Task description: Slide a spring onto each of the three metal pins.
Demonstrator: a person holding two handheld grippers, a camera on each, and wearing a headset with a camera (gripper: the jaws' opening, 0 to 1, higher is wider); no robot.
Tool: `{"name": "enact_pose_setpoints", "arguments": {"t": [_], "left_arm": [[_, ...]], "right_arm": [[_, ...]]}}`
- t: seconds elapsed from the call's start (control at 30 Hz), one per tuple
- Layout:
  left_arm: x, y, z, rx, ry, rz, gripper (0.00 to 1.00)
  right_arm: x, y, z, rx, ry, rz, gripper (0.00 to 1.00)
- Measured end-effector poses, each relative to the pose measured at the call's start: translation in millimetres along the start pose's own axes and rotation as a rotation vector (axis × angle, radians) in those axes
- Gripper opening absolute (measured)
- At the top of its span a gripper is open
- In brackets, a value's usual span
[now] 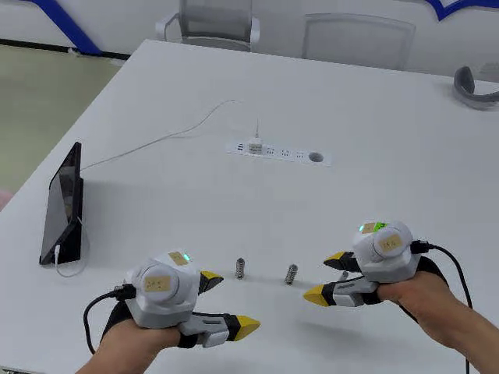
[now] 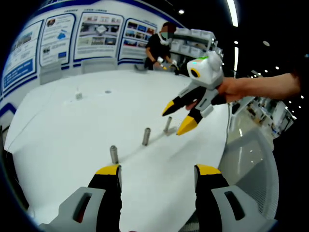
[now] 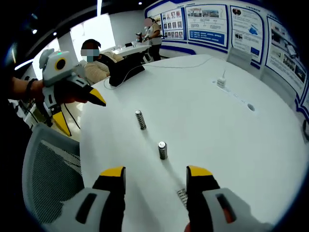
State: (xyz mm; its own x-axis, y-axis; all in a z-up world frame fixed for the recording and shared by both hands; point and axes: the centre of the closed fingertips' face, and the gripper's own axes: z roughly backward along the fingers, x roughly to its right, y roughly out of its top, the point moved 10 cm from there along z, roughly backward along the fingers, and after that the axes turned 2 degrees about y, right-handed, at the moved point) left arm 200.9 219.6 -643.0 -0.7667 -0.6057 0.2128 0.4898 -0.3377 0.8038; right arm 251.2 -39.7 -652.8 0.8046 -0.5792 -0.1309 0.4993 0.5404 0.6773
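Three small upright metal pins stand in a row on the white table (image 1: 234, 202). The left pin (image 1: 240, 267) and the middle pin (image 1: 291, 273) show spring coils around them. The third pin (image 1: 344, 276) is partly hidden behind my right gripper (image 1: 326, 276), which is open and holds nothing. My left gripper (image 1: 228, 302) is open and empty, just left of the row. In the left gripper view the pins (image 2: 146, 136) stand beyond its jaws, with the right gripper (image 2: 176, 118) over the far one. In the right gripper view the nearest pin (image 3: 182, 195) sits between the yellow fingertips (image 3: 113, 171).
A tablet on a stand (image 1: 62, 206) is at the table's left edge, with a cable running to a power strip (image 1: 278, 152) at mid-table. Chairs (image 1: 210, 19) stand at the far side. A grey band (image 1: 472, 87) lies far right. People sit at another table (image 3: 96, 63).
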Motion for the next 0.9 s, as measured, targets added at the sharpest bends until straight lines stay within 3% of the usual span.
{"name": "enact_pose_setpoints", "arguments": {"t": [0.33,0.9], "left_arm": [[7.0,4.1,-12.1,-0.011,-0.036,-0.021,0.63],[16.2,15.6,-31.9,-0.029,-0.09,-0.066,0.64]], "right_arm": [[-2.3,-24.6,24.6,0.06,-0.076,-0.096,0.55],[-3.4,-67.7,63.3,0.123,-0.158,-0.237,0.64]]}}
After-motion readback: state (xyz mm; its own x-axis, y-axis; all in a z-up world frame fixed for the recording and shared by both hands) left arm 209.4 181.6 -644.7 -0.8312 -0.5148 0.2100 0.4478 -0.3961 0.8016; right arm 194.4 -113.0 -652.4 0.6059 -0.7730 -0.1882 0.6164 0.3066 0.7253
